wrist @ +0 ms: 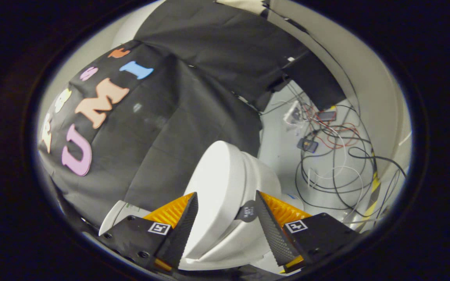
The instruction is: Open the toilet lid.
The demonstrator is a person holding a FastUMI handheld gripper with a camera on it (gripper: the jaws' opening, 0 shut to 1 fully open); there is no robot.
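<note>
White glossy plastic toilet lid (pixel 217 183) stands raised between my spread gripper (pixel 225 218) fingers, seemingly untouched by either. Behind it hangs black cloth (pixel 162 128); tangled cables (pixel 334 164) litter the pale floor (pixel 279 152).

Fisheye view riding on the gripper (pixel 225 218), tilted sideways, looking forward along its two spread fingers, close to a white toilet (pixel 225 195), with booth wall and floor cables (pixel 338 156) beyond.

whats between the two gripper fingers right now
In the gripper view, the white toilet lid sits between the open fingers, with the seat and bowl rim under it. The gripper isn't clamped; gaps show beside both fingers.
</note>
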